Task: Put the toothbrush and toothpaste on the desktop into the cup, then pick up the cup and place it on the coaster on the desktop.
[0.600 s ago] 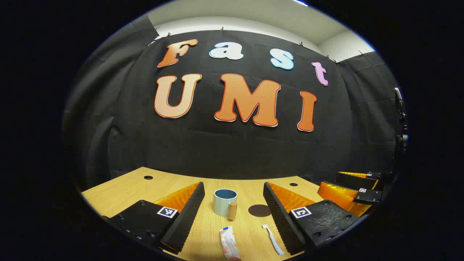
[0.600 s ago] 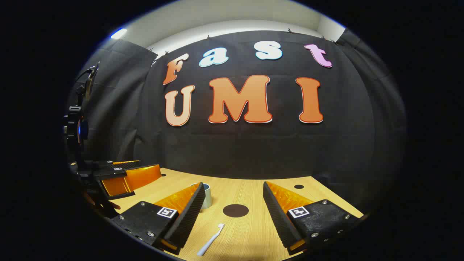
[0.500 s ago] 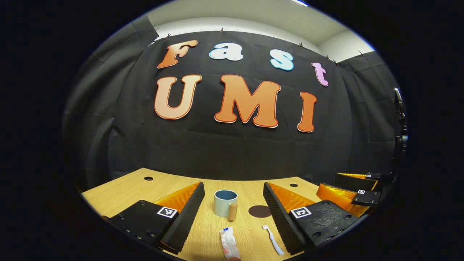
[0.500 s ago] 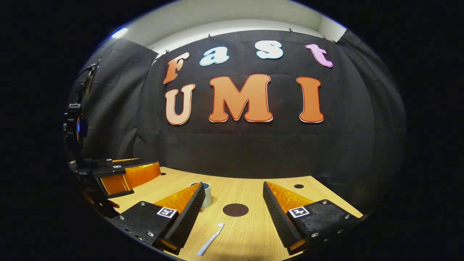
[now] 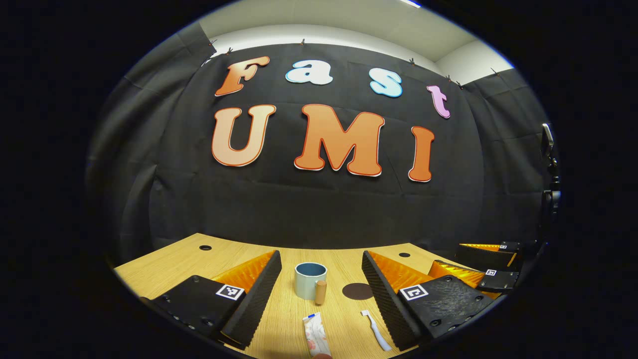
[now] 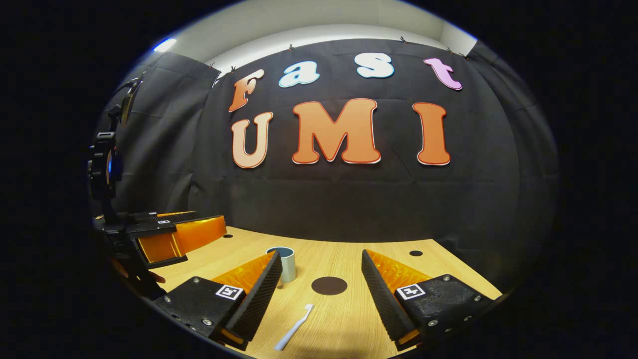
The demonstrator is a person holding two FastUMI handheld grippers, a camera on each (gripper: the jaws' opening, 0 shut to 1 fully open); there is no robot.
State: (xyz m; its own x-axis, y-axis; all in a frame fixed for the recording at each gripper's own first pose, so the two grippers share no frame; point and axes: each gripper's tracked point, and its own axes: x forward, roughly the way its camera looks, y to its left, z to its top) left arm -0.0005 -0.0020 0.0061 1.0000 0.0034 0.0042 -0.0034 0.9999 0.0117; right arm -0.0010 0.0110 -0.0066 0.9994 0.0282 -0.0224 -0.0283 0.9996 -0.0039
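In the left gripper view a pale blue cup (image 5: pixel 309 280) with a wooden handle stands upright on the desk, straight ahead of my open left gripper (image 5: pixel 321 274). A white toothpaste tube (image 5: pixel 315 337) lies near the bottom edge between the fingers. A white toothbrush (image 5: pixel 375 330) lies to its right, and a dark round coaster (image 5: pixel 357 291) sits right of the cup. In the right gripper view my open right gripper (image 6: pixel 321 274) hovers over the desk with the toothbrush (image 6: pixel 294 327) lying between its fingers, the coaster (image 6: pixel 329 285) ahead, and the cup (image 6: pixel 286 263) partly behind the left finger.
The wooden desk (image 5: pixel 169 262) has small round holes near its back edge (image 6: pixel 415 253). The right gripper (image 5: pixel 486 269) appears at the far right of the left gripper view; the left gripper (image 6: pixel 169 237), with part of a hand below it, appears at the left of the right gripper view.
The right gripper has drifted slightly; the cup, coaster and toothbrush sit a little further right and higher in its view. The left gripper view is nearly unchanged.
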